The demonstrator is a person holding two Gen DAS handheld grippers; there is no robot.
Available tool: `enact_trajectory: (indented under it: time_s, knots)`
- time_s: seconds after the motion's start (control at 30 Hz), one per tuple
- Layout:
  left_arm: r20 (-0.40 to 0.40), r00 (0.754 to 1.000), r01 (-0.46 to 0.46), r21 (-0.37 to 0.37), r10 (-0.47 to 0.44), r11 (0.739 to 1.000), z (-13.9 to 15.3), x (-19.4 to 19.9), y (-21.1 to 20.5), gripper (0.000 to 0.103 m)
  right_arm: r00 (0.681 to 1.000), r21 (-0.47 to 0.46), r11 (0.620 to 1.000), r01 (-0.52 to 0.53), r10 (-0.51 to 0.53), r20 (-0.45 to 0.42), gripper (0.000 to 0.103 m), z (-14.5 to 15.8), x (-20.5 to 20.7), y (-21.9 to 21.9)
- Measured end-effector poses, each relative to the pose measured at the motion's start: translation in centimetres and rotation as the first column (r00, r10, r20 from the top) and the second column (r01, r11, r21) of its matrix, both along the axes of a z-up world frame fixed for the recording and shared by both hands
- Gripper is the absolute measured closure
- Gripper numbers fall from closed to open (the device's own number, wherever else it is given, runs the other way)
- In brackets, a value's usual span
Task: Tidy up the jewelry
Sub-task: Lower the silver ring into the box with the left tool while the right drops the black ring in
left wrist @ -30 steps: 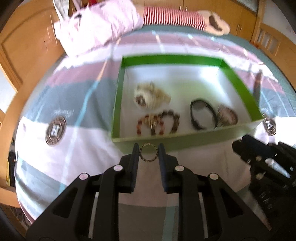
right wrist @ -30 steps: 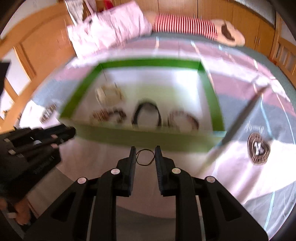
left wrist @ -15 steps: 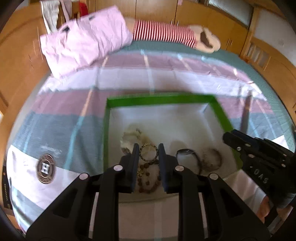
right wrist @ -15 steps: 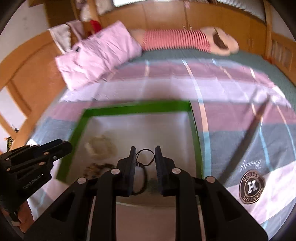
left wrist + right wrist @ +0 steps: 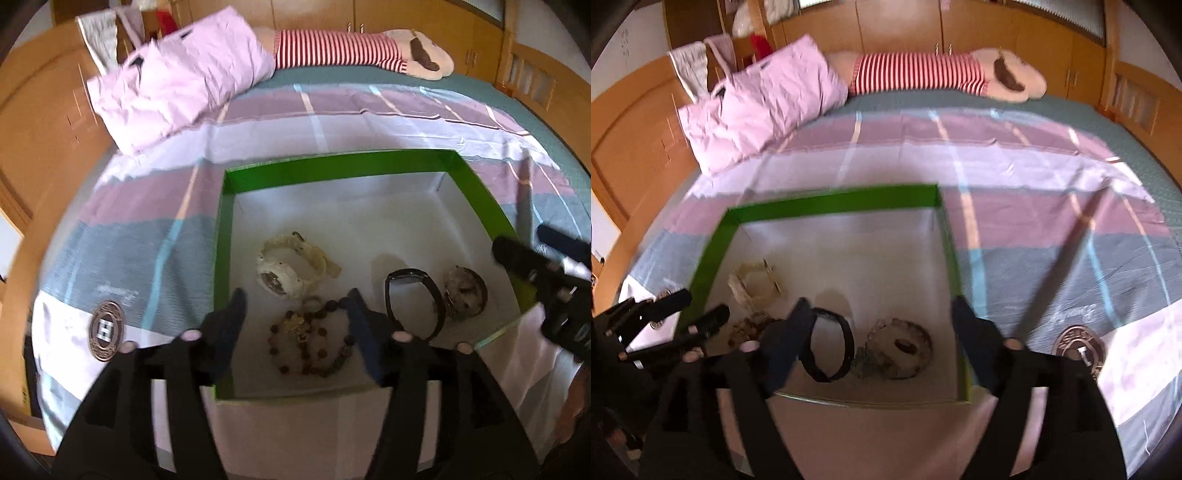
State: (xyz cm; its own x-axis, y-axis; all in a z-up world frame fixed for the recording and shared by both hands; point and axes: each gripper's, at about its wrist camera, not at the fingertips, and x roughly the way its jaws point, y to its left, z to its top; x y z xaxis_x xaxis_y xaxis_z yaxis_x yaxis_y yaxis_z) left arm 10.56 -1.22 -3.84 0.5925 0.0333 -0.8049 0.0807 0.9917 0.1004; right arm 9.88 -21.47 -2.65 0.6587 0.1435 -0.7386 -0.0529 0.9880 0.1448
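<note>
Release is what has changed: half a second ago each hand-held gripper was pinched on a small ring-shaped piece above the green box (image 5: 221, 236), and now both are spread wide with nothing between the fingers. The left hand-held gripper (image 5: 293, 306) hangs over the box's near-left part, above the beaded bracelet (image 5: 310, 345), where a gold-rimmed ring (image 5: 311, 302) now seems to lie. The right hand-held gripper (image 5: 882, 317) is spread over the near-right part, one finger at the right wall. Its thin black loop cannot be picked out in the box.

Both pieces are judged delivered, so that step looks finished.

Along the near edge, the black band (image 5: 413, 302) stands on its side, long axis running near to far. The white watch (image 5: 291, 267) lies with its face turned toward the near-left corner. The box rests on the bed (image 5: 1034, 177).
</note>
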Motion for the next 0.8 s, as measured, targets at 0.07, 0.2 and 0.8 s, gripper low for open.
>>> enact_trajectory:
  time_s: [0.07, 0.2, 0.8]
  knots:
    - [0.039, 0.999, 0.004, -0.001, -0.004, 1.000, 0.9, -1.4, 0.0, 0.026, 0.999, 0.014, 1.000, 0.025, -0.025, 0.020, 0.007, 0.6, -0.6, -0.5]
    - [0.106, 0.994, 0.011, 0.001, -0.011, 1.000, 2.2, -3.1, -0.1, 0.011, 0.998, 0.031, 0.998, 0.056, -0.055, -0.009, 0.001, 0.6, -1.2, -1.0]
    - [0.072, 0.997, -0.039, -0.040, 0.041, 0.998, 2.8, -4.7, 1.6, 0.002, 0.995, -0.149, 0.988, 0.032, -0.018, 0.098, 0.001, 0.7, -2.8, 1.4]
